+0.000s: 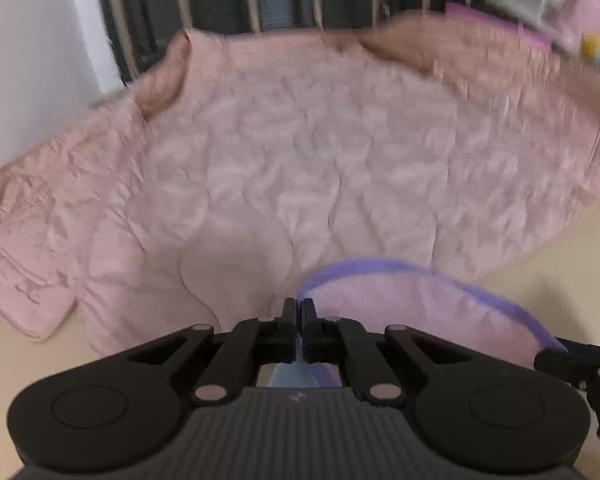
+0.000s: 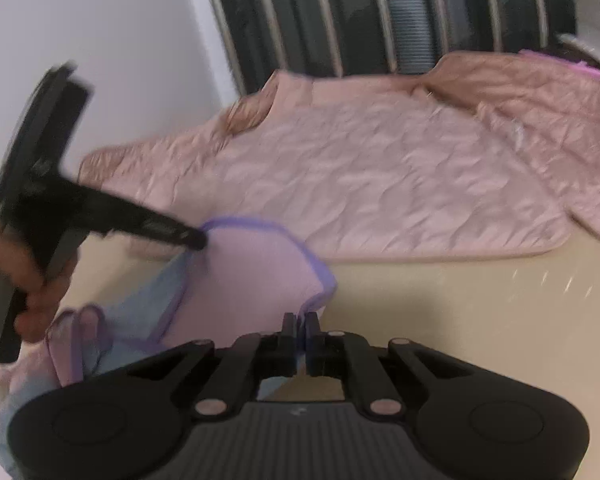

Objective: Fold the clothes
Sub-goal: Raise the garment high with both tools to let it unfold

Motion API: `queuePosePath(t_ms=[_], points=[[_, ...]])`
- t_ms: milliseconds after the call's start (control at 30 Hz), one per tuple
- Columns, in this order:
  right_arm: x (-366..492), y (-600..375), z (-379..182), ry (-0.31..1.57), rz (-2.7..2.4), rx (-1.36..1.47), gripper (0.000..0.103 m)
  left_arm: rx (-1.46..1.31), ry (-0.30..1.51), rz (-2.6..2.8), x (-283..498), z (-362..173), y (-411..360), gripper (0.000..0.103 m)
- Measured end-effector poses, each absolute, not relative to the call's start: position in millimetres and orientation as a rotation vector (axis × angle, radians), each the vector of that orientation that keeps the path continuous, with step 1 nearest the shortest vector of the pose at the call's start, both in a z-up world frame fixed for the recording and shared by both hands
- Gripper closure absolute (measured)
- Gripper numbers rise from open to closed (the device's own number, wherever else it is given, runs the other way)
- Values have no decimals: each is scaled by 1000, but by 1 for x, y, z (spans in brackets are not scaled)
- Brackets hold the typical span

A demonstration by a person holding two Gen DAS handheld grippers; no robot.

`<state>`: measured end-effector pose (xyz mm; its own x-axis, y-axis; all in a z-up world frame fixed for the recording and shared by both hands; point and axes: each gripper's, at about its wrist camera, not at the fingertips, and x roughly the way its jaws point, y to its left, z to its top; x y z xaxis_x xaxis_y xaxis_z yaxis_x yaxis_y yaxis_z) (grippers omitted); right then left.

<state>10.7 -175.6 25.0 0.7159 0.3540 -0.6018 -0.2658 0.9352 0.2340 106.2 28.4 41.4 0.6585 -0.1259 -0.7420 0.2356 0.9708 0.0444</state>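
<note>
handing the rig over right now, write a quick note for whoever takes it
Left tool: shut on the purple-trimmed edge of the small pink garment.
Right tool: shut on another edge of the same garment, nearer you.
The garment hangs stretched between both tools over the beige table. The pink quilted jacket lies spread flat behind it, unfolded.
Done: the small garment is picked up.
Left: fold it, then likely the jacket.
</note>
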Motion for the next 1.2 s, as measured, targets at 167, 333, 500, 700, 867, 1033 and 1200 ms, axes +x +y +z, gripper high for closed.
queuePosePath(t_ms=[167,333,500,700,867,1033,1200], points=[[0,-194,91,531,316,99,100,66,598,-215,72,128,41,102],[-21,-213,195,308,325,26,100,-14,334,-257,22,234,52,102],[-52,-230,295,105,303,-47,100,-57,120,-317,-29,319,58,102],[-92,-233,384,-94,239,-157,100,-21,-31,-334,-62,388,42,102],[-112,-235,434,-175,198,-206,100,14,-107,-331,-84,432,25,102],[-120,-237,463,-215,177,-239,100,25,-145,-325,-95,458,17,101],[-100,-239,475,-197,191,-221,100,-12,-120,-318,-75,467,19,101]])
